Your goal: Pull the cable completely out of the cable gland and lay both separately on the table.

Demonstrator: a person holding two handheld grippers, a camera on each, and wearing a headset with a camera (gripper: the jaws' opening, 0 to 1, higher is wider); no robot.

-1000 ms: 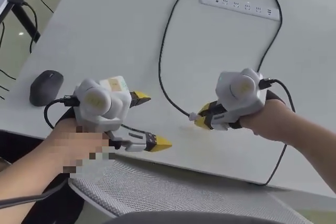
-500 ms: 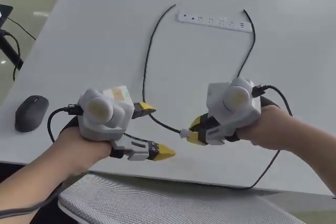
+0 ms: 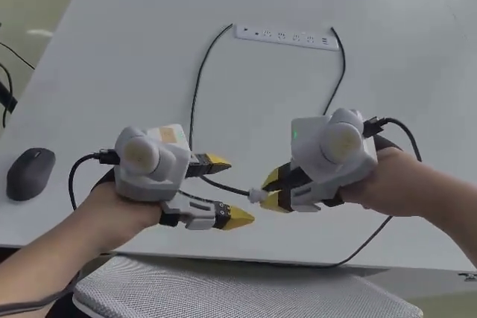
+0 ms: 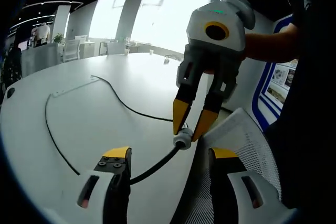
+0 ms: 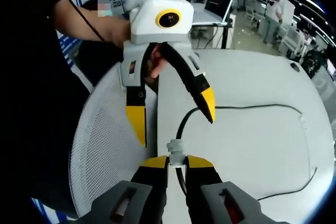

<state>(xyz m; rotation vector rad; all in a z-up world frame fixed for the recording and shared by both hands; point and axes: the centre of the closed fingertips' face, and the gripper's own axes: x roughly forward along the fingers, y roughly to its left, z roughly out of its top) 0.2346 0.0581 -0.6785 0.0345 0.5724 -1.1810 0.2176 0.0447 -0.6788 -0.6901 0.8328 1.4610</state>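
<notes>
A: State of the right gripper [image 3: 271, 190]?
B: Closed down narrow on the cable gland [image 3: 257, 195]. The white gland is pinched at the jaw tips, with the cable [image 3: 192, 109] seated in it.
A: And the left gripper [image 3: 231, 190]?
B: Spread wide, gripping nothing. The tips face the right gripper, just beside the gland. The cable passes between its jaws; can't tell if it touches.
A: Where is the gland, and which way does it point?
B: At the near edge of the worktop [image 3: 134, 50]. Its long axis runs along that edge, cable end toward the left gripper. The cable exits there, bends away across the worktop and ends near the power strip [image 3: 283, 36].
A: Counts?
B: Two grippers, one gland, one cable through it, one power strip. One mouse [image 3: 28, 173] far left. One second black lead [image 3: 341, 80] off the strip's right end.
</notes>
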